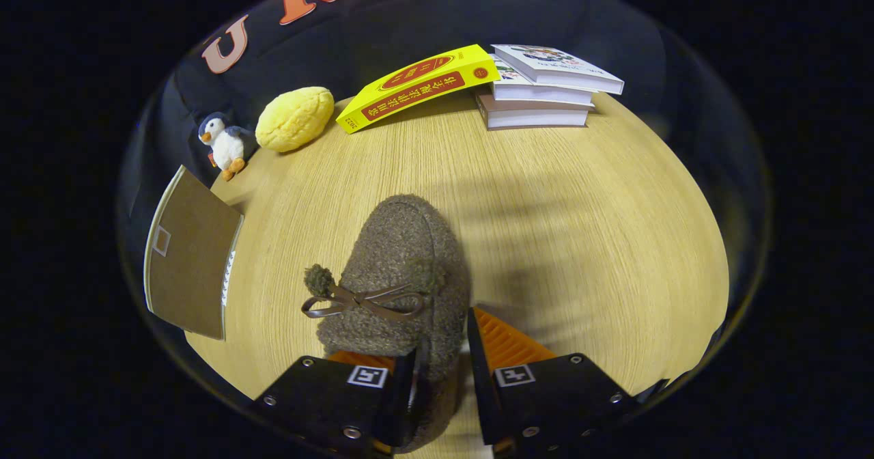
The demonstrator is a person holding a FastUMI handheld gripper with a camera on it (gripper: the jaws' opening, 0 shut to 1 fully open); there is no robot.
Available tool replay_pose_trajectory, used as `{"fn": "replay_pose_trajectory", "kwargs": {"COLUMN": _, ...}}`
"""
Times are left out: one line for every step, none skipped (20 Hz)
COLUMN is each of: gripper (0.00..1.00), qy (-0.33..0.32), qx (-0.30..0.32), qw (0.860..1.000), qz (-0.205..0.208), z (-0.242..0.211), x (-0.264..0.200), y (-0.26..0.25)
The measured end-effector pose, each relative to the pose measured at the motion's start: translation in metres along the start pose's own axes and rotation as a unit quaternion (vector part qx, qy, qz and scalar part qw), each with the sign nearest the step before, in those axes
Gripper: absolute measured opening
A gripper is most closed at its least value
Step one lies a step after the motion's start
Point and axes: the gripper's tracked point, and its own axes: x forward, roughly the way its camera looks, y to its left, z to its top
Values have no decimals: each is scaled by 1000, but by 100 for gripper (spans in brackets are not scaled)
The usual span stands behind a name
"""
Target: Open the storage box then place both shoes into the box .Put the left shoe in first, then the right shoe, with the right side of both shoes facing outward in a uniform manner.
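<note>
A fuzzy brown shoe (399, 268) with a thin bow and a pom-pom lies lengthwise ahead of me, its toe pointing away over the wooden table (580, 240). My gripper (441, 350) is shut on the shoe's rear part, and the fuzzy wall fills the gap between the two fingers. Whether the shoe rests on the table or hangs just above it, I cannot tell. The storage box (190, 261), brown with a clear edge and a small pale tab, stands to the left of the shoe at the table's edge.
At the far side of the table sit a toy penguin (224, 143), a yellow bun-shaped toy (295, 119), a yellow book (416, 90) leaning on a stack of books (543, 93). Bare wood stretches to the right of the shoe.
</note>
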Motion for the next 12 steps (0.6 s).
{"fn": "replay_pose_trajectory", "kwargs": {"gripper": 32, "qy": 5, "qx": 8, "qw": 1000, "qz": -10, "z": 0, "x": -2, "y": -3}}
{"fn": "replay_pose_trajectory", "kwargs": {"gripper": 27, "qy": 11, "qx": 18, "qw": 1000, "qz": -21, "z": 1, "x": -5, "y": -7}}
{"fn": "replay_pose_trajectory", "kwargs": {"gripper": 14, "qy": 16, "qx": 27, "qw": 999, "qz": -22, "z": 0, "x": -11, "y": -5}}
{"fn": "replay_pose_trajectory", "kwargs": {"gripper": 11, "qy": 13, "qx": 33, "qw": 999, "qz": -18, "z": 3, "x": -18, "y": 0}}
{"fn": "replay_pose_trajectory", "kwargs": {"gripper": 8, "qy": 10, "qx": 36, "qw": 999, "qz": -14, "z": 6, "x": -27, "y": 7}}
{"fn": "replay_pose_trajectory", "kwargs": {"gripper": 7, "qy": 5, "qx": 35, "qw": 999, "qz": -10, "z": 10, "x": -37, "y": 16}}
{"fn": "replay_pose_trajectory", "kwargs": {"gripper": 7, "qy": -1, "qx": 33, "qw": 999, "qz": -7, "z": 16, "x": -46, "y": 24}}
{"fn": "replay_pose_trajectory", "kwargs": {"gripper": 7, "qy": -6, "qx": 30, "qw": 1000, "qz": -4, "z": 22, "x": -56, "y": 35}}
{"fn": "replay_pose_trajectory", "kwargs": {"gripper": 7, "qy": -13, "qx": 26, "qw": 1000, "qz": 2, "z": 31, "x": -65, "y": 50}}
{"fn": "replay_pose_trajectory", "kwargs": {"gripper": 7, "qy": -22, "qx": 21, "qw": 1000, "qz": 9, "z": 39, "x": -76, "y": 65}}
{"fn": "replay_pose_trajectory", "kwargs": {"gripper": 7, "qy": -29, "qx": 16, "qw": 999, "qz": 16, "z": 46, "x": -85, "y": 80}}
{"fn": "replay_pose_trajectory", "kwargs": {"gripper": 7, "qy": -35, "qx": 14, "qw": 999, "qz": 22, "z": 53, "x": -95, "y": 95}}
